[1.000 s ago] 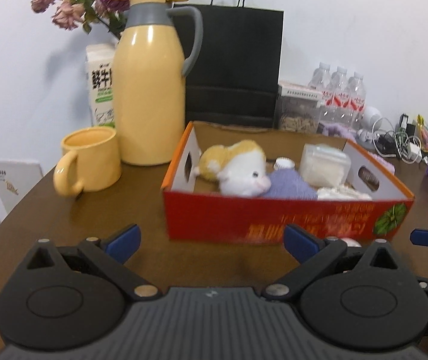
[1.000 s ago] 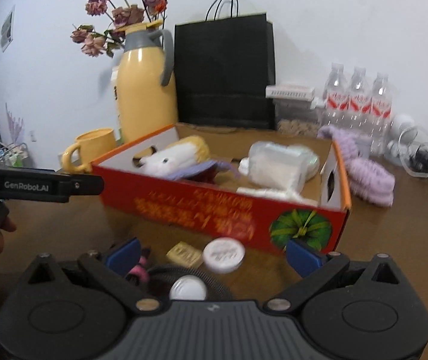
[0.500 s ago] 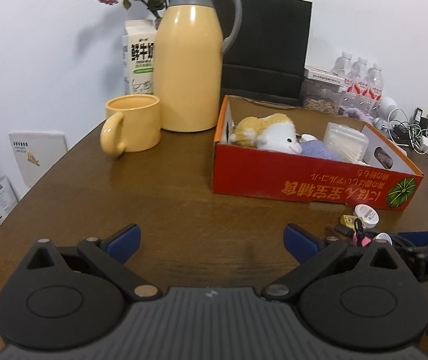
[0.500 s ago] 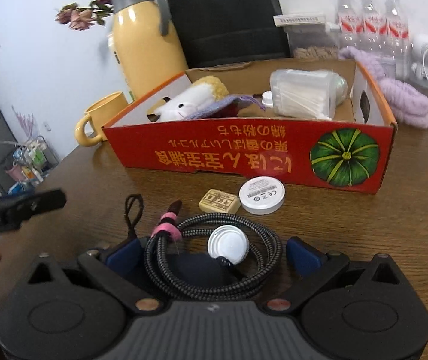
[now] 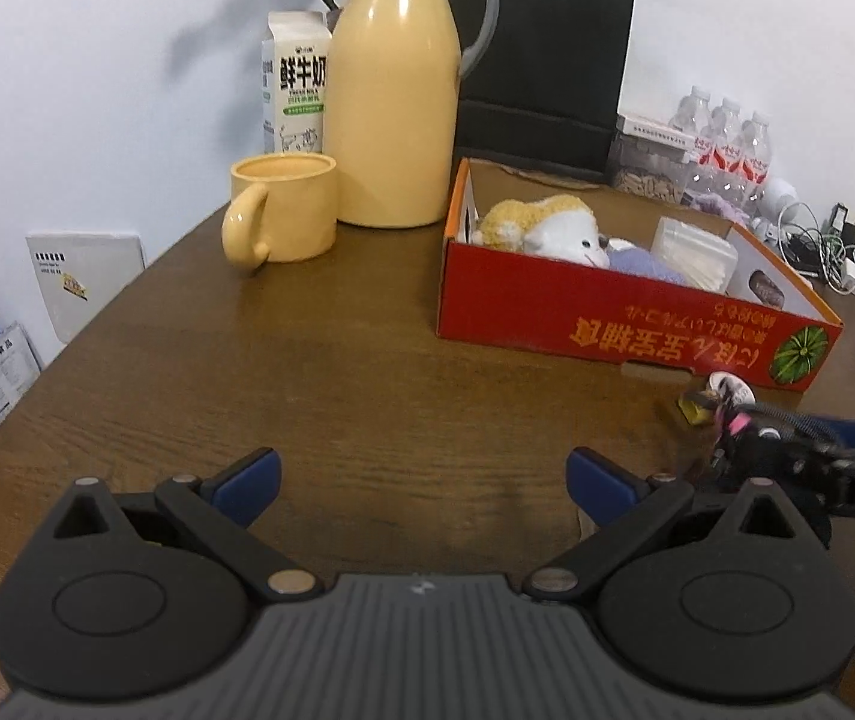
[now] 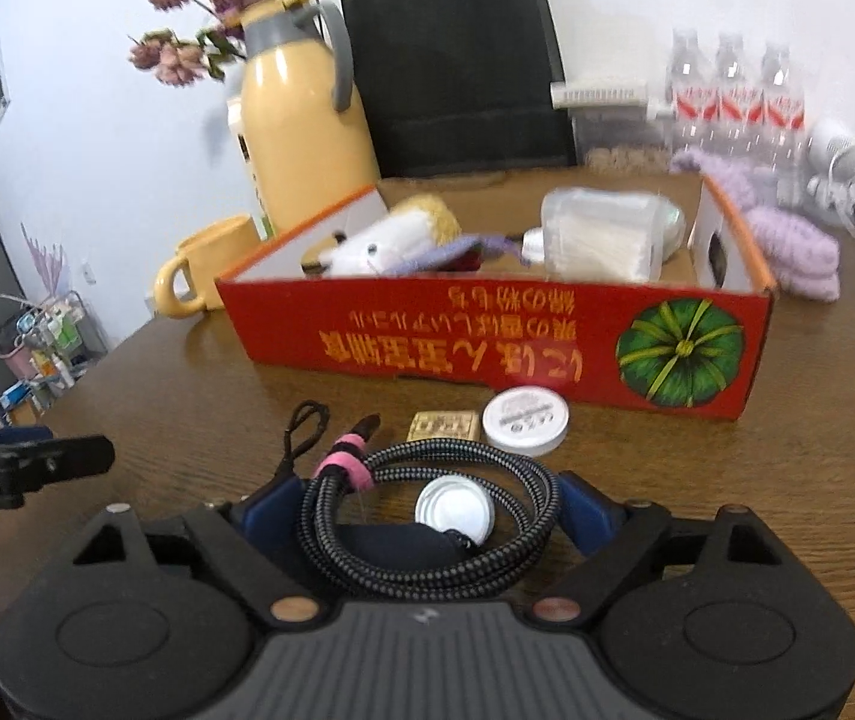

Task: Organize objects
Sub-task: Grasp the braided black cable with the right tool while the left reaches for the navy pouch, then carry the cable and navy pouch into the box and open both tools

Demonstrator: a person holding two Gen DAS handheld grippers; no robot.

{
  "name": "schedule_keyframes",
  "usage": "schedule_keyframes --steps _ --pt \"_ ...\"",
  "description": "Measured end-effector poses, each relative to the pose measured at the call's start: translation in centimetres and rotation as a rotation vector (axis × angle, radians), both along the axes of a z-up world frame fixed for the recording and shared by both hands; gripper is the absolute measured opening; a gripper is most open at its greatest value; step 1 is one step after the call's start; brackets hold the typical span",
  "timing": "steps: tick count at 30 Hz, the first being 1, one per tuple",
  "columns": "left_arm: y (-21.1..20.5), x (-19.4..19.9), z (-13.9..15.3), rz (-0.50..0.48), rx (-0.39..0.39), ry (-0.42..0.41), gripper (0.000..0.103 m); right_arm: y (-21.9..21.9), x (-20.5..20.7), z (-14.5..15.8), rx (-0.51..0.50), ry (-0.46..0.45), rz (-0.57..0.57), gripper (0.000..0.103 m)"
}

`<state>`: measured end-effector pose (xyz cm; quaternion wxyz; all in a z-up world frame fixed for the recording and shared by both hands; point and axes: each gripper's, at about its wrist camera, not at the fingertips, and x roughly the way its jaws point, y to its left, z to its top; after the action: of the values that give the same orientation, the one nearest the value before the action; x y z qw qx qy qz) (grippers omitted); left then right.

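A coiled black braided cable (image 6: 463, 457) with a pink strap (image 6: 346, 468) lies on the brown table, between the blue pads of my right gripper (image 6: 427, 504). Its jaws are closing and the pads stand right at the coil's sides. A white round cap (image 6: 454, 510) sits inside the coil. Just beyond lie a small tan block (image 6: 445, 425) and a white round tin (image 6: 526, 420), in front of the red cardboard box (image 6: 487, 342). The box holds a plush toy (image 6: 391, 246) and a clear swab box (image 6: 601, 240). My left gripper (image 5: 421, 474) hangs open over bare table, left of the right gripper (image 5: 787, 444).
A yellow thermos (image 5: 394, 108), a yellow mug (image 5: 283, 216) and a milk carton (image 5: 295, 84) stand at the back left. Behind the box are a black paper bag (image 5: 547, 60) and water bottles (image 5: 727, 144). Purple knitwear (image 6: 787, 246) and tangled cords (image 5: 817, 246) lie right.
My left gripper has drawn back from the box, which now looks smaller and further right. My right gripper has tipped down over the cable coil and its jaws have narrowed.
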<state>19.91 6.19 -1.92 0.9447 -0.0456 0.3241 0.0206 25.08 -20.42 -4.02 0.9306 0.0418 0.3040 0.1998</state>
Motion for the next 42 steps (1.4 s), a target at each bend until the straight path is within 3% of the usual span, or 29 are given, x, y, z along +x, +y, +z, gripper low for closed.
schedule_keyframes --steps 7,16,27,30,37,39,42 --pt "-0.8 -0.2 -1.1 -0.058 0.016 0.074 0.103 -1.1 -3.1 1.3 -0.019 -0.177 -0.049 0.089" --pt "-2.0 -0.6 -1.9 -0.105 0.026 0.106 0.103 -2.3 -4.1 1.3 -0.013 -0.188 -0.076 0.089" --pt "-3.0 -0.1 -2.2 -0.096 0.066 0.087 0.101 -2.9 -4.7 1.2 0.000 -0.191 -0.089 0.089" --pt "-2.8 0.0 -2.2 -0.084 0.065 0.101 0.092 -3.0 -4.7 1.2 0.006 -0.192 -0.093 0.089" --pt "-3.0 0.0 -2.7 -0.087 0.070 0.122 0.091 -3.0 -4.8 1.2 0.009 -0.193 -0.092 0.089" --pt "-3.7 0.0 -2.9 -0.098 0.086 0.114 0.086 -3.0 -4.8 1.1 0.007 -0.195 -0.093 0.089" --pt "-4.6 -0.4 -2.6 -0.143 0.086 0.072 0.043 -2.9 -4.9 1.1 0.003 -0.196 -0.094 0.089"
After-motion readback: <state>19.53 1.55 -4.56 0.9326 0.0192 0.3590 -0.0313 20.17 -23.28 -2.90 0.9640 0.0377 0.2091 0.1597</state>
